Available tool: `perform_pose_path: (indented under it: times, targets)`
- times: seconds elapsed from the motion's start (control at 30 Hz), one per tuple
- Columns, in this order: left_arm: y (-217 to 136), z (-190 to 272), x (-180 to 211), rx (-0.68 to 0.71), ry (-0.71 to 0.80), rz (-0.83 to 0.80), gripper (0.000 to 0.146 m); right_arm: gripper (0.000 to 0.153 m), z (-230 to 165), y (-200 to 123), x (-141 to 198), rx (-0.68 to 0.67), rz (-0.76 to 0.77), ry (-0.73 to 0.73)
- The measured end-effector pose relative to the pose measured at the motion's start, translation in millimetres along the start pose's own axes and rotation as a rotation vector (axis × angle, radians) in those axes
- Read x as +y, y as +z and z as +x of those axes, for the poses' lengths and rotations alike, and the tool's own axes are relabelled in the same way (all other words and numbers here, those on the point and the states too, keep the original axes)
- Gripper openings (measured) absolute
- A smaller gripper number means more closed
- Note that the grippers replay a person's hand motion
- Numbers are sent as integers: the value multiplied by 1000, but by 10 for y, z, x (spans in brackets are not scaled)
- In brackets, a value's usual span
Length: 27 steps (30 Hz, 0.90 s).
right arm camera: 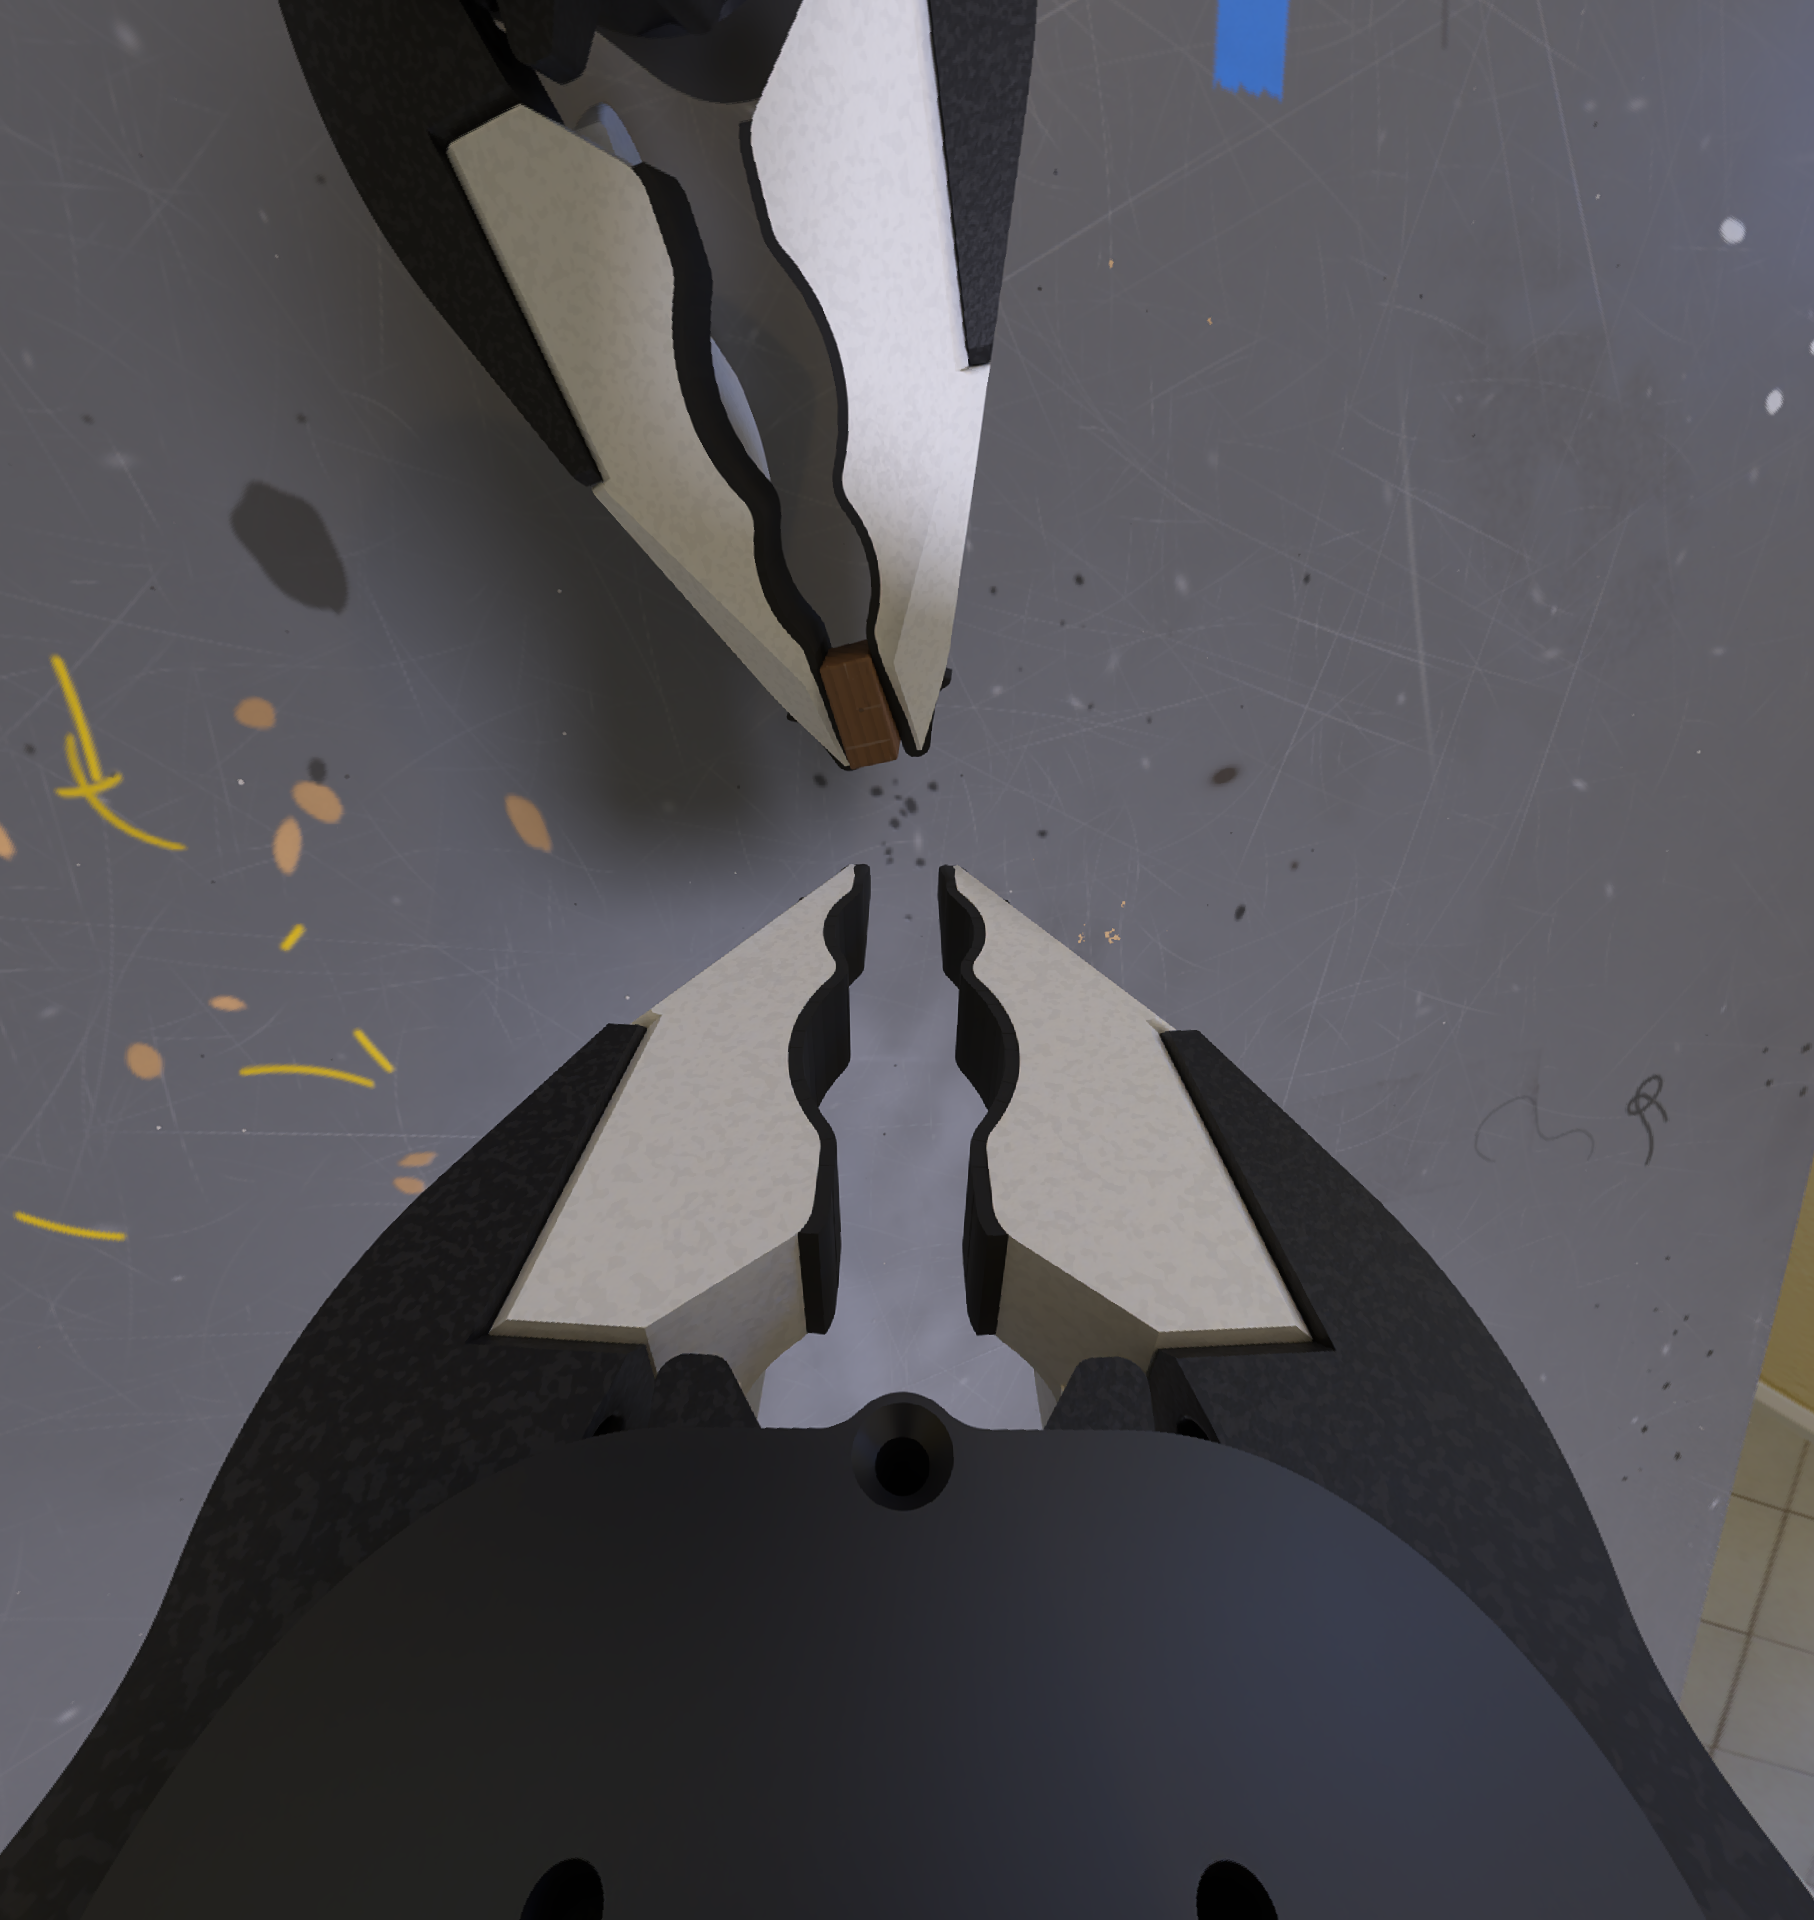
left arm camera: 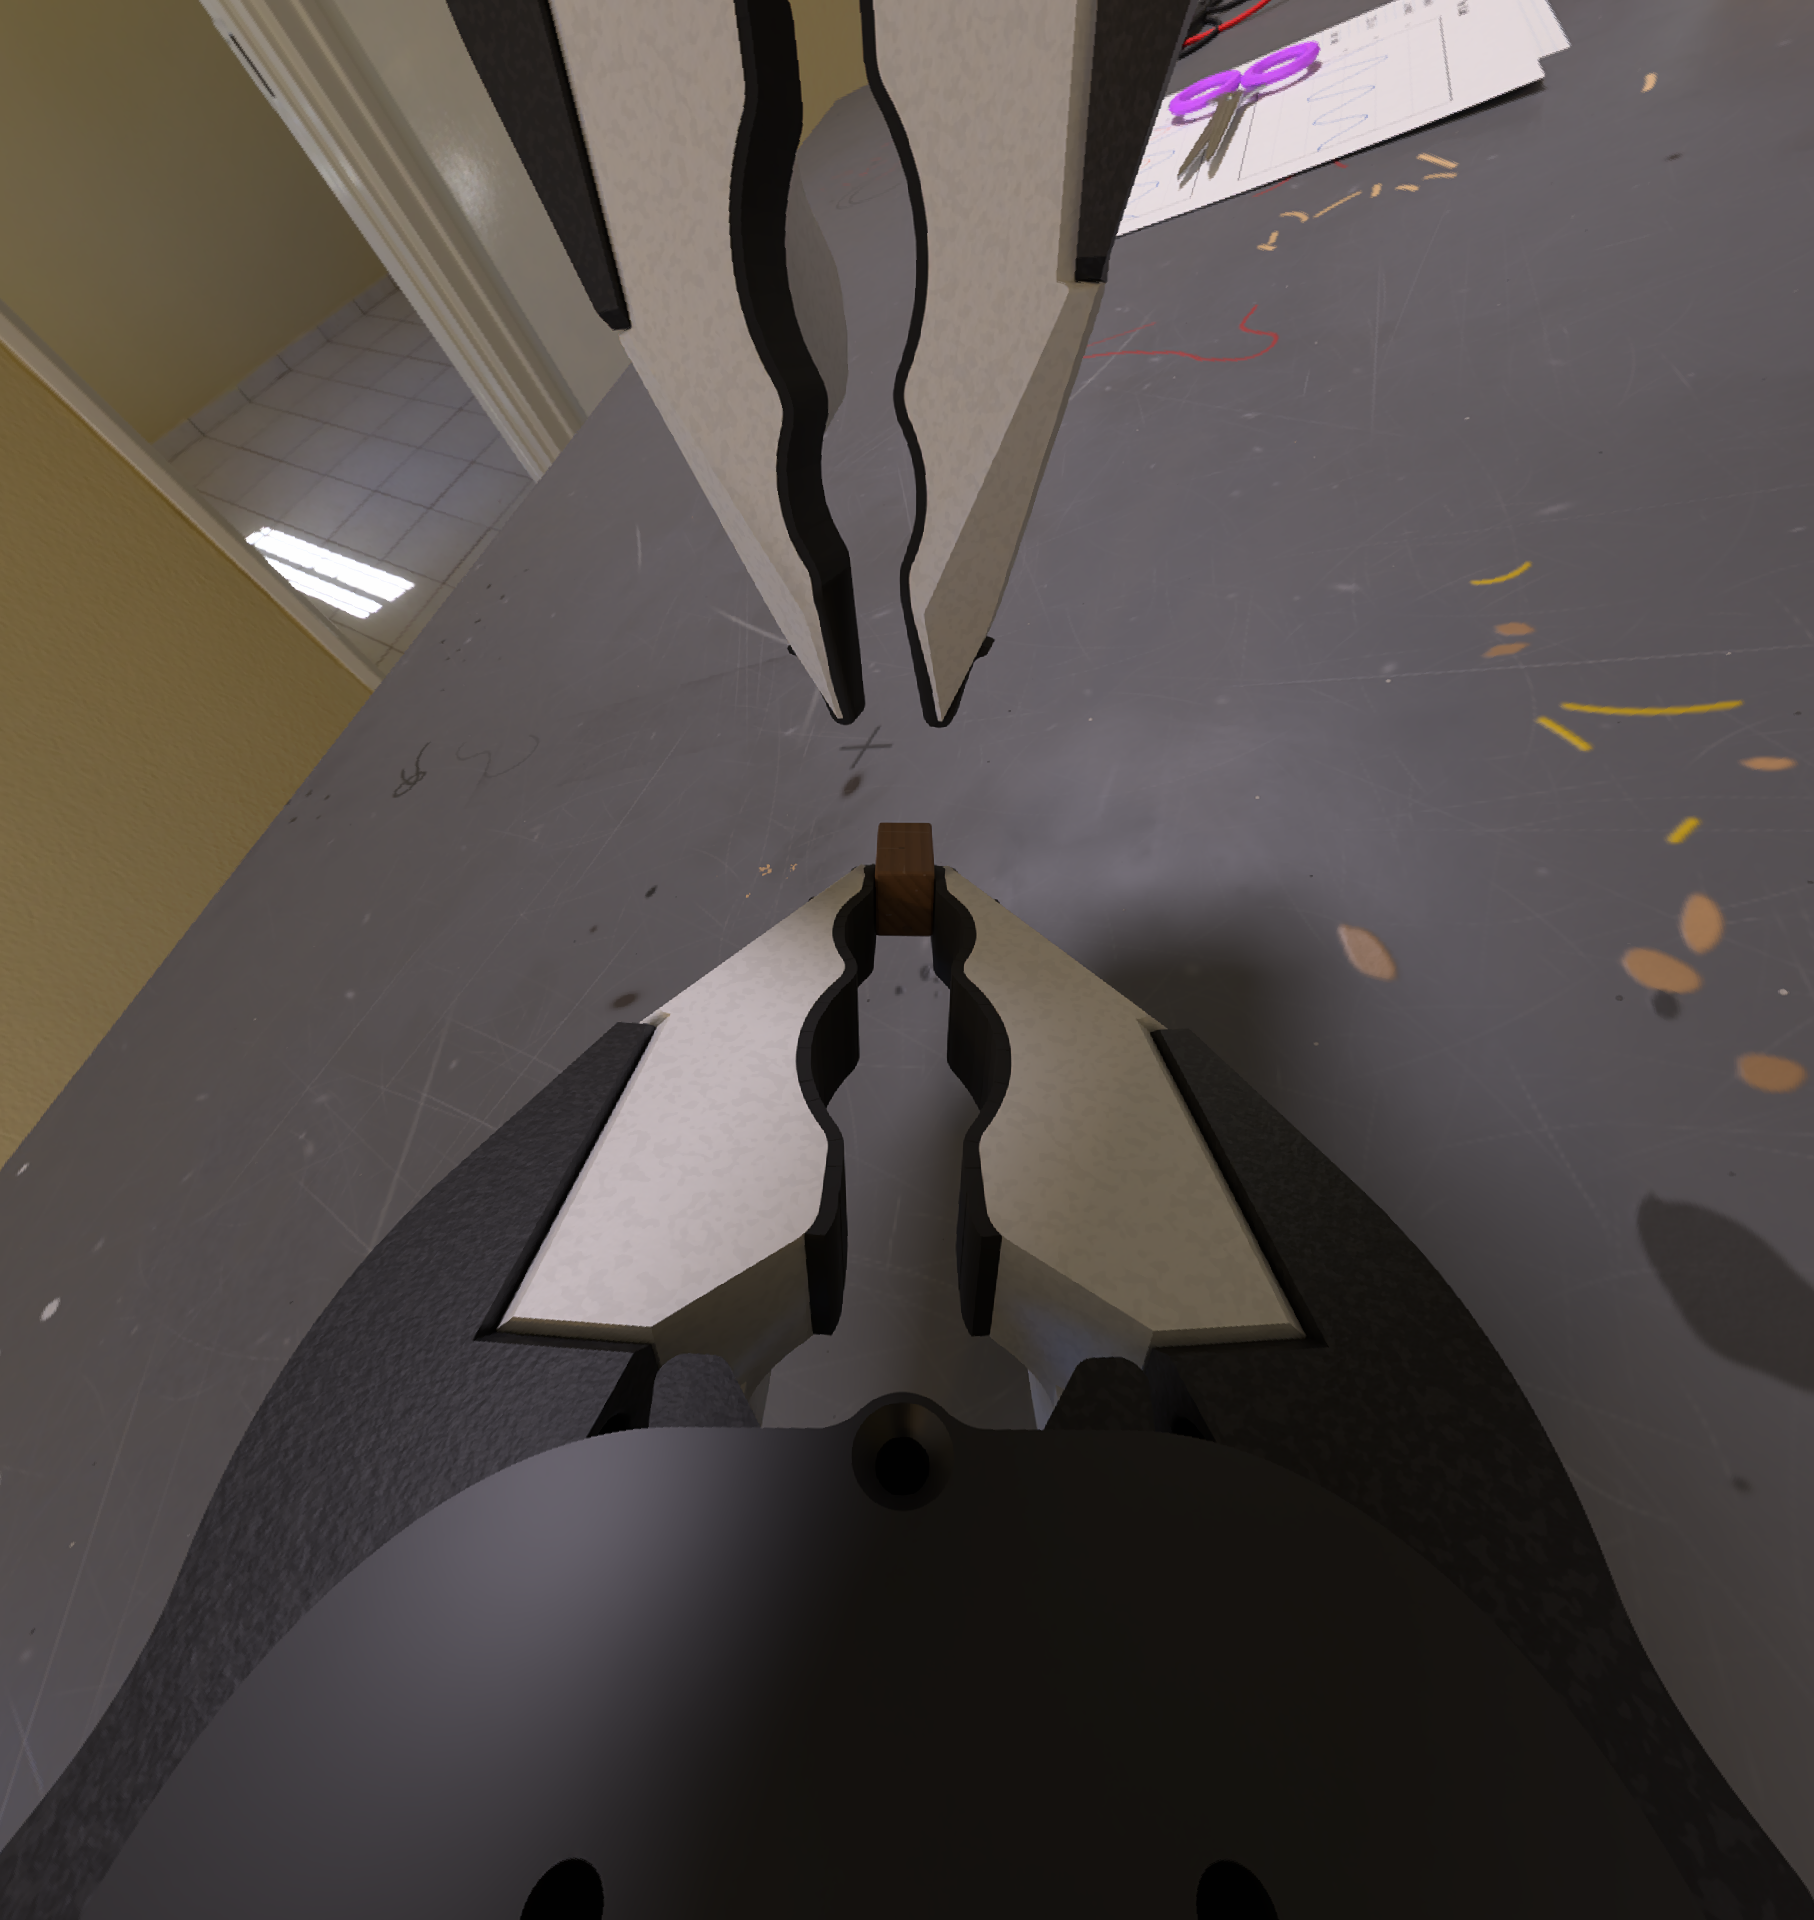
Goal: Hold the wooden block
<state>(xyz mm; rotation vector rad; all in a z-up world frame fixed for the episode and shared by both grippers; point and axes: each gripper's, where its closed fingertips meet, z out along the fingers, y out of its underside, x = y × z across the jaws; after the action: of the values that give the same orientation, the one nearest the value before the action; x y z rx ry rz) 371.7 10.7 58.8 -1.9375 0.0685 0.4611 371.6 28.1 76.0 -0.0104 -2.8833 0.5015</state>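
Observation:
The small brown wooden block [left arm camera: 903, 894] sits pinched between the fingertips of my left gripper [left arm camera: 904, 871], above the grey table [left arm camera: 1298, 623]. My right gripper [left arm camera: 890, 717] points at it tip to tip from the far side, a short gap away, its fingers a narrow gap apart and empty. In the right wrist view, my right gripper [right arm camera: 903, 873] is at the bottom, with nothing between its fingers. The left gripper [right arm camera: 875, 753] comes in from the top, shut on the block [right arm camera: 861, 717], just beyond my right fingertips.
Purple-handled scissors [left arm camera: 1235, 88] lie on white paper sheets [left arm camera: 1402, 104] at the far right of the table. A blue tape strip [right arm camera: 1251, 47] is stuck on the table. Yellow and orange paint marks [right arm camera: 290, 821] dot it. The table edge [left arm camera: 259, 831] borders a tiled floor.

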Motion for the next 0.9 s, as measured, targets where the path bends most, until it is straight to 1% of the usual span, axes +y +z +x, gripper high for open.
perform_pose_path:
  times: [0.33, 0.47, 0.6, 0.67, 0.9]
  targets:
    - [5, 12, 0, 6, 1, -1, 9, 12, 4, -4, -21, 7, 7, -11]
    - [8, 19, 0, 11, -2, -1, 9, 12, -23, 3, -38, 12, 20, -66]
    - [2, 14, -5, 15, -15, 6, 9, 4, -32, -7, -72, 33, 45, -116]
    - [-1, 16, -12, 16, -14, 11, 9, 0, -25, -19, -84, 33, 58, -113]
    - [7, 31, -6, 24, -7, 7, 9, 0, -30, -9, -74, -29, 77, -67]
